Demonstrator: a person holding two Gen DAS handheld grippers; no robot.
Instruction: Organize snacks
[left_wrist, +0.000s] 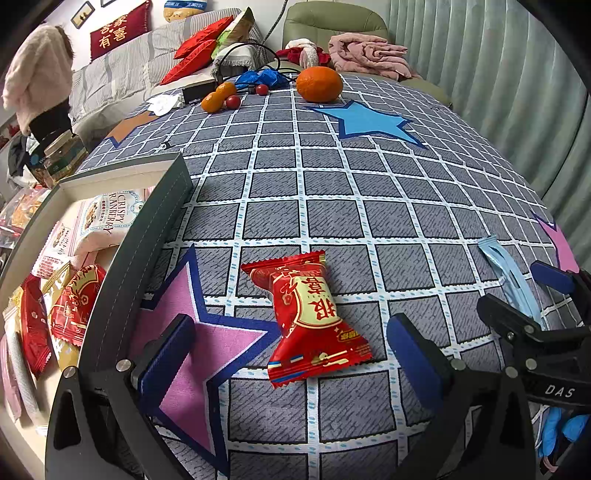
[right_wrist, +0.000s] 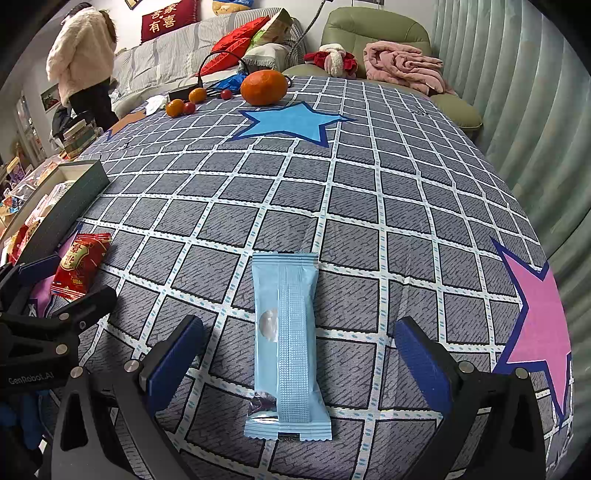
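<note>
Snacks packed in an open box (left_wrist: 110, 173) at far left of the left wrist view: a white cranberry bag (left_wrist: 107, 218), red packets (left_wrist: 74, 306), a gold one between them. Only the box's dark outer wall (right_wrist: 74, 192) readable in the right wrist view, contents mostly hidden there.

Just right of the box, a red snack packet (left_wrist: 314, 321) flat on the checked tablecloth (left_wrist: 332, 177), partly over a pink star. Left gripper (left_wrist: 295, 354) wide open, blue pads (left_wrist: 166, 354) either side of that packet, apart from it, holding nothing. Same red packet (right_wrist: 83, 264) at the left edge of the right wrist view, beside the left gripper's black body.

Further right, a pale blue snack bar wrapper (right_wrist: 288, 343) lengthwise on the cloth, seam side up. Right gripper (right_wrist: 295, 354) spread wide, pads (right_wrist: 421, 358) flanking the bar without touching, empty. In the left wrist view, only one end of that bar (left_wrist: 506, 269) visible behind the right gripper's fingers.

At the far end of the table, in both views: a large orange (right_wrist: 264, 88), two small oranges (right_wrist: 184, 101), small red fruits. A person in a fluffy pale top (right_wrist: 85, 51) standing at upper left, back turned.
</note>
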